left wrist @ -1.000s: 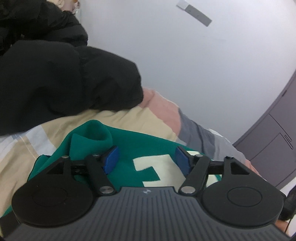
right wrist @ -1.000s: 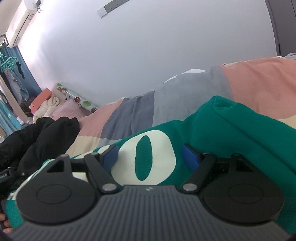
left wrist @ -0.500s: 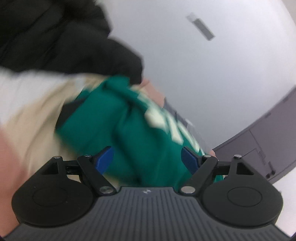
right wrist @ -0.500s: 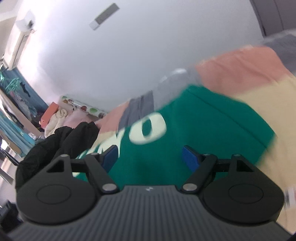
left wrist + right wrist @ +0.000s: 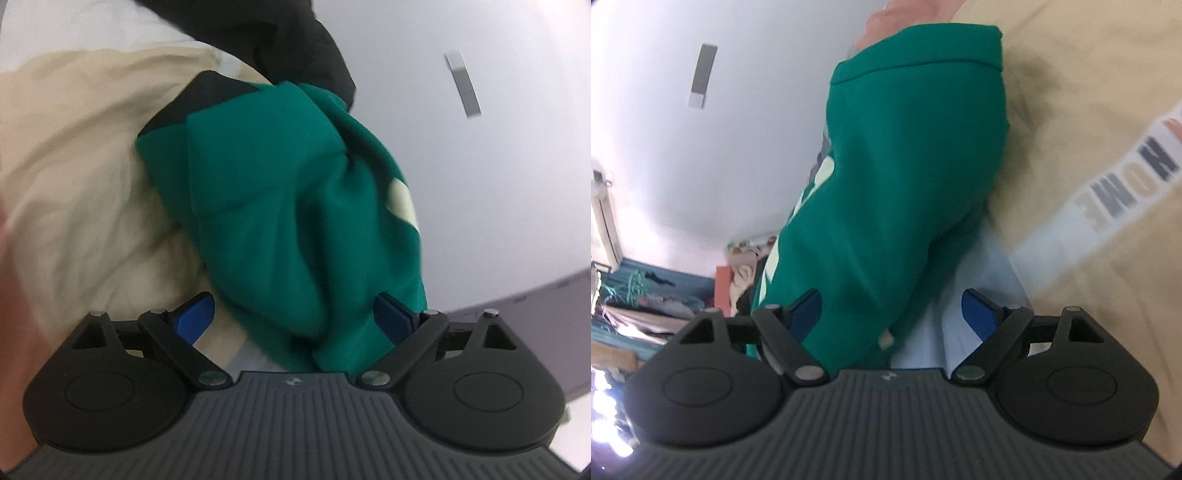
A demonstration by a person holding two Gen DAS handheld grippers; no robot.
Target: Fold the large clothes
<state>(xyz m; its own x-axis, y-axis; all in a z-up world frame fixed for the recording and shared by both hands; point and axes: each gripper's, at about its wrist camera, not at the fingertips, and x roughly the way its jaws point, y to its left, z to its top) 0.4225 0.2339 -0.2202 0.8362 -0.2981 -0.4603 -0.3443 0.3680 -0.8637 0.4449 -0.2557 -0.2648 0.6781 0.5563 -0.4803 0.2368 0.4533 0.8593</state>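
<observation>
- Left gripper (image 5: 293, 321): black two-finger tool with blue pads, fingers (image 5: 194, 319) spread wide apart, clamping nothing.
- Green cotton sweatshirt with cream lettering (image 5: 288, 206) lies bunched on the bed, filling the gap between the left fingers; the cloth runs from the gripper body upward and away.
- In the left wrist view the cloth sits closer to the right-hand pad and seems to touch or overlap it; the left-hand pad is clear of the cloth, with bedding behind it.
- A cream letter patch shows at the sweatshirt's right edge; a dark band shows at its far upper-left end.
- Cream and white wrinkled bed cover (image 5: 74, 177) lies under and to the left of the sweatshirt.
- Black puffy jacket (image 5: 280, 33) is at the far end, just beyond the sweatshirt, touching or overlapping its top edge.
- Right gripper (image 5: 890, 314): same black tool, fingers (image 5: 977, 314) also wide apart, holding nothing.
- In the right wrist view the sweatshirt (image 5: 908, 155) comes down between the fingers, hugging the left-hand pad; the right-hand pad is apart from it, over a pale blue strip of the bed cover (image 5: 1071, 110).
- Ribbed hem of the sweatshirt is at the far end, top of frame.
- Grey block letters printed on a white band of the bed cover are to the right of the right gripper.
- White wall behind in both views; slight blur, so exact pad contact cannot be told.
</observation>
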